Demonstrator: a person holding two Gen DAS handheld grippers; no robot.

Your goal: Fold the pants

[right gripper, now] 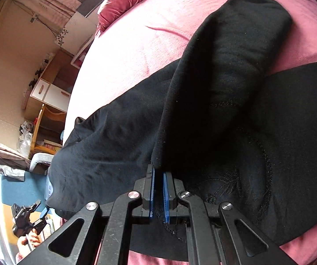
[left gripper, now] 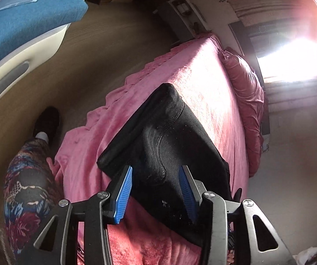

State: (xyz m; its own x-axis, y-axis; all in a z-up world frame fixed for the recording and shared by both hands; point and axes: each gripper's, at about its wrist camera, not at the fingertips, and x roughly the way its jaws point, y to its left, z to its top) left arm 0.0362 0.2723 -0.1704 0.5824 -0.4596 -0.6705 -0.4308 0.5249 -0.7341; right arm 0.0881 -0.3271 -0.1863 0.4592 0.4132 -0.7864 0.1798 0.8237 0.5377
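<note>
Black pants (left gripper: 169, 132) lying across the pink bedspread (left gripper: 202, 70) of the bed, one leg doubled back over the rest and running off toward a rose-coloured pillow (left gripper: 246, 101). Left tongs (left gripper: 156, 174) spread, blue pads (left gripper: 123, 196) standing clear on either side of the dark cloth, nothing pinched. Right tongs (right gripper: 158, 172) pressed together on a fold of the pants at the near end of the doubled leg, cloth bunched between the blue pads (right gripper: 151, 190); beside the bed, a leg in flowered fabric (left gripper: 26, 187) and a black shoe (left gripper: 48, 121) on the floor.
</note>
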